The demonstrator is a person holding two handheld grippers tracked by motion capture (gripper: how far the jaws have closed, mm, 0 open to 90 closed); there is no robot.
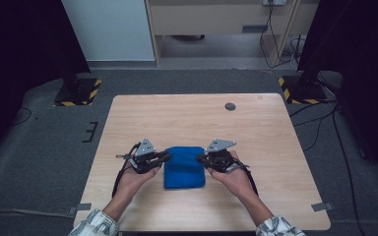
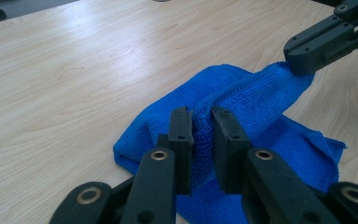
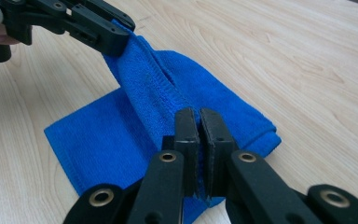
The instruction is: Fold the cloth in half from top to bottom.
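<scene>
Your left tool [image 2: 200,122] has the blue cloth [image 1: 184,167] between its jaws, but they stand a little apart with a ridge of fabric bunched in the gap, so it looks to be letting go rather than gripping hard. Your right tool [image 3: 199,122] is clenched tight on the cloth's opposite edge, its jaws almost meeting over the thin fabric. From the high view, both tools sit at the far corners of the cloth, left tool [image 1: 163,157] at one side and right tool [image 1: 201,158] at the other, your hands just behind them. The cloth lies folded on the worktop [image 1: 256,132], near your edge and about midway across, its top edge lifted slightly between the tools.

This reads as the end of a fold: the upper layer has been laid over. Next, open both tools fully, draw them back clear of the cloth without dragging the fold, and check the edges line up.
</scene>
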